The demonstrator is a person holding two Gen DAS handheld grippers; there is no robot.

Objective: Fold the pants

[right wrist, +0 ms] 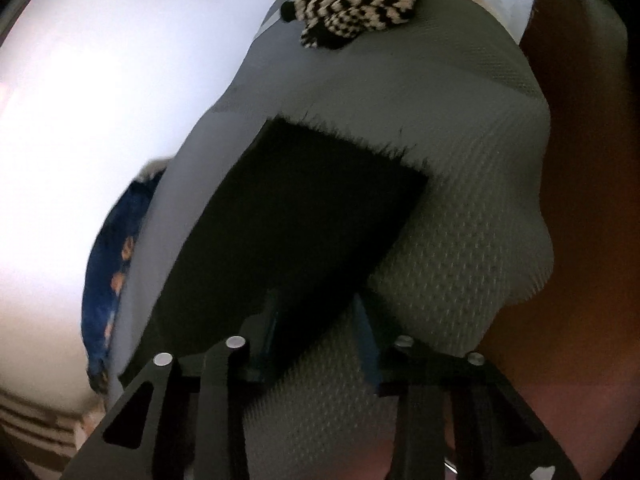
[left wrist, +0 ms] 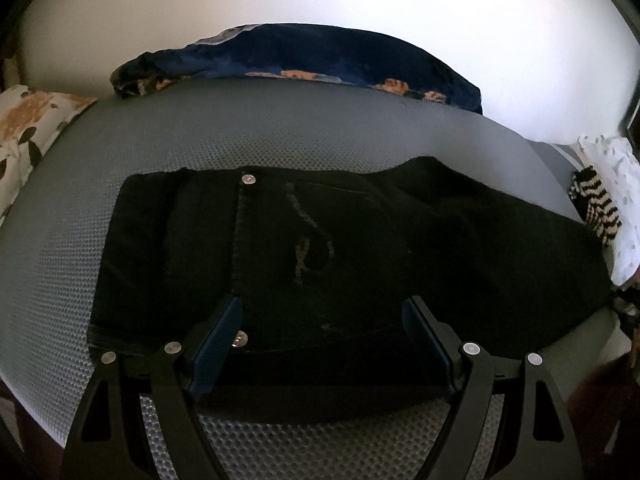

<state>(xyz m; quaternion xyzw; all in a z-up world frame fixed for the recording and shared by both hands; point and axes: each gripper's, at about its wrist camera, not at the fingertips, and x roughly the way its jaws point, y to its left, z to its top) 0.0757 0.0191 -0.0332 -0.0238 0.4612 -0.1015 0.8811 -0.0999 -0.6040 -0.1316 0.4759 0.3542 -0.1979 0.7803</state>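
Those black pants (left wrist: 340, 248) laid across the grey mat (left wrist: 60, 240) look like floppy, heavyish denim, so with your left tool (left wrist: 322, 316) spread wide over the waistband and the right tool (right wrist: 316, 320) spread at the leg, pinch the thick seams.

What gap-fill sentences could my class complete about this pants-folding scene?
1. The pants are ____ in colour.
2. They lie on a grey textured ____.
3. The left gripper is ____, a finger either side of the waistband.
4. The knitted cloth beyond the leg end has a ____ pattern.

Missing words: black; mat; open; zigzag
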